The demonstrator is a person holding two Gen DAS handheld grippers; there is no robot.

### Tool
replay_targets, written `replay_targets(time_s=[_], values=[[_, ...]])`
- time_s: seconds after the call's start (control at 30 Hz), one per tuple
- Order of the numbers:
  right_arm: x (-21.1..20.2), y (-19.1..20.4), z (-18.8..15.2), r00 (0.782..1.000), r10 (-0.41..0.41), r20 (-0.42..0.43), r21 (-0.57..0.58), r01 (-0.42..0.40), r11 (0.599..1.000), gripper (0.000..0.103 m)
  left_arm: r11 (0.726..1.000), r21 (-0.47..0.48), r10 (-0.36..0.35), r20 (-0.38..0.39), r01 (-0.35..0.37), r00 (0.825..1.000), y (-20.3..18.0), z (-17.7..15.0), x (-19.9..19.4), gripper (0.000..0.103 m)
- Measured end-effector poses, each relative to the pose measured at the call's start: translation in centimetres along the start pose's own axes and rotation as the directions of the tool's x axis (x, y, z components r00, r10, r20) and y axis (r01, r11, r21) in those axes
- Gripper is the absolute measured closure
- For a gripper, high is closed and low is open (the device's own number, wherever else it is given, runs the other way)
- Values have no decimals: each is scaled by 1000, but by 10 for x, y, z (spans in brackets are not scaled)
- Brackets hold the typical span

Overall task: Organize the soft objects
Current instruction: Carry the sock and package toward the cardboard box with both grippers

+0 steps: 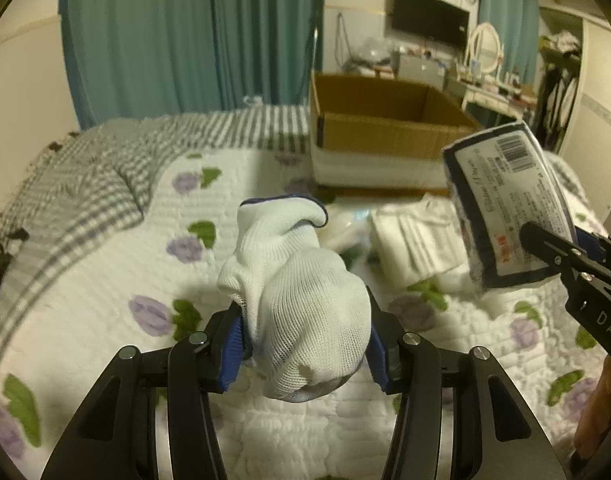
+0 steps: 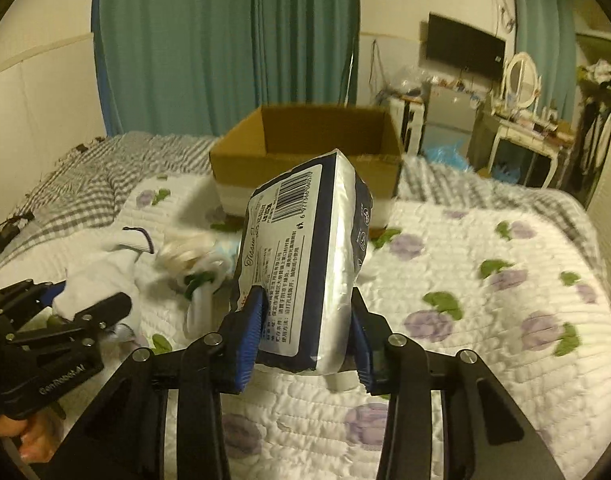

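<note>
Held clear above the bed (image 1: pixel 105 264), the left gripper (image 1: pixel 303 344) pinches a limp, light white sock (image 1: pixel 301 312) mid-bundle while the right gripper (image 2: pixel 305 344) squeezes the squashy, slick-wrapped tissue pack (image 2: pixel 305 264) near its lower end, best gripped across its flat sides.

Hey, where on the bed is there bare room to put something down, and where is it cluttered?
Free: the floral quilt right of the tissue pack, out to the gingham edge, and the near-left quilt by the gingham blanket. The cardboard box shows bare inner walls; its floor is hidden. Crowded: the white cloth pile in front of the box, between both tongs.
</note>
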State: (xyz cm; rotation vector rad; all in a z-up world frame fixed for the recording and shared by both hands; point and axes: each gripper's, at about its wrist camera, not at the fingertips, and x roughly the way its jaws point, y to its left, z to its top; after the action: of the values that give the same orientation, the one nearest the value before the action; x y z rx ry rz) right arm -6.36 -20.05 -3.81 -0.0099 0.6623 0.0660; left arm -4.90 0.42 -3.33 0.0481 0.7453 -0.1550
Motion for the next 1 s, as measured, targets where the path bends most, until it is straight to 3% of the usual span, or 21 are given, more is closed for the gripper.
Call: replay_targets(time_s=[0.27, 0.57, 0.83, 1.0], values=[[-55, -6, 24, 992, -21, 125, 21, 19, 1000, 63, 1000, 12, 5, 129, -7, 992, -2, 27, -48, 53], [-100, -11, 53, 972, -52, 228, 20, 48, 999, 63, 1000, 30, -16, 261, 9, 965, -6, 66, -89, 53], [-122, -9, 90, 949, -72, 307, -15, 81, 997, 63, 999, 38, -28, 351, 15, 936, -5, 108, -102, 53], [-125, -7, 112, 937, -71, 343, -22, 84, 996, 63, 999, 36, -36, 373, 24, 927, -3, 126, -96, 53]])
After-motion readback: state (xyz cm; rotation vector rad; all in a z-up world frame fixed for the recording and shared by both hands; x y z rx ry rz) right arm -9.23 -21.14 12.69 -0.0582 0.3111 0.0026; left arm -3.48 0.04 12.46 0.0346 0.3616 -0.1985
